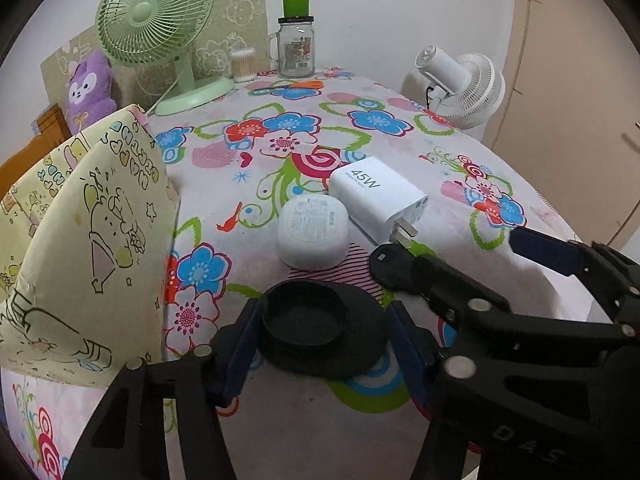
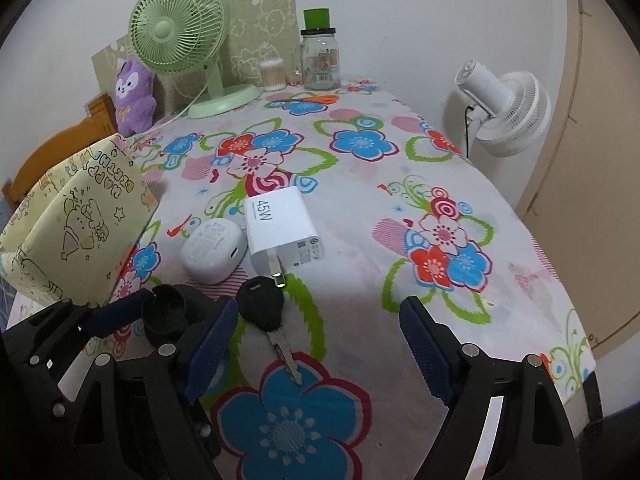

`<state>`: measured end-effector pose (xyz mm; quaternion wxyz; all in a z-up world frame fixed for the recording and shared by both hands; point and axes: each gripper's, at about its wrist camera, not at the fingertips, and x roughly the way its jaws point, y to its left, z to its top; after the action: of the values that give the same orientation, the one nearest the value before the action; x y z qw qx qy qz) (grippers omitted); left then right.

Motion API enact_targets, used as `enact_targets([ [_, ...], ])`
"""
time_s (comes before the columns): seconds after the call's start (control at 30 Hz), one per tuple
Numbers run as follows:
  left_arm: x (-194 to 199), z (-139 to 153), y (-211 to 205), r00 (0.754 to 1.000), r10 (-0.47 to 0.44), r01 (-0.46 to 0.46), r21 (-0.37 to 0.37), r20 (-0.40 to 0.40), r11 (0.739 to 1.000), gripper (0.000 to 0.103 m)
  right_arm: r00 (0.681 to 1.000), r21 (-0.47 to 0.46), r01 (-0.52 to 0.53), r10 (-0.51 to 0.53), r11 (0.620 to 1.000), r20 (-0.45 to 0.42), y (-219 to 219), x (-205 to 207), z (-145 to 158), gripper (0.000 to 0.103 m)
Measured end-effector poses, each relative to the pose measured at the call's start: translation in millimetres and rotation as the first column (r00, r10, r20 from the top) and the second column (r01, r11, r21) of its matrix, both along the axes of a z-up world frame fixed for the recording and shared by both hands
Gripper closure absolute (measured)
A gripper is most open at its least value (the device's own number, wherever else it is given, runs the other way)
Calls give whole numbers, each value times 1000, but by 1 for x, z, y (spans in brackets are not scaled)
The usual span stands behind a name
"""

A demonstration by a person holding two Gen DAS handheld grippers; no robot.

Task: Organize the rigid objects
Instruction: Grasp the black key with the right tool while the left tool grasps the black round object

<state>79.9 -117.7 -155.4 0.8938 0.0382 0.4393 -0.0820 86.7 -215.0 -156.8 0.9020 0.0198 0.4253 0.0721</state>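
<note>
A black round cap sits between my left gripper's blue pads, which close on its sides; it also shows in the right wrist view. A white earbud case and a white 45W charger lie just beyond. A black car key lies on the cloth between my right gripper's wide-open fingers; its head shows in the left wrist view. A yellow cartoon-print gift bag stands at the left.
The floral tablecloth covers the table. At the back stand a green fan, a glass jar, a cotton swab tub and a purple plush. A white fan stands off the right edge.
</note>
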Motion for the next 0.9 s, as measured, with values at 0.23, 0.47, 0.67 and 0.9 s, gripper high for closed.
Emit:
enact_targets([
  [0.23, -2, -1, 5, 1000, -19, 19, 5, 10, 1000, 38, 999, -13, -26, 26, 1000, -42, 14, 12, -9, 23],
  [0.47, -1, 0, 6, 1000, -30, 30, 3, -3, 1000, 38, 994, -37, -56, 53, 998, -95, 25, 23, -13, 42],
  [0.67, 0, 1, 8, 999, -31, 31, -5, -24, 1000, 38, 988, -31, -91, 86, 995, -125, 32, 24, -12, 63],
  [0.9, -3, 1, 8, 999, -34, 34, -4, -33, 999, 39, 990, -21, -91, 88, 996, -107, 33, 18, -9, 77],
])
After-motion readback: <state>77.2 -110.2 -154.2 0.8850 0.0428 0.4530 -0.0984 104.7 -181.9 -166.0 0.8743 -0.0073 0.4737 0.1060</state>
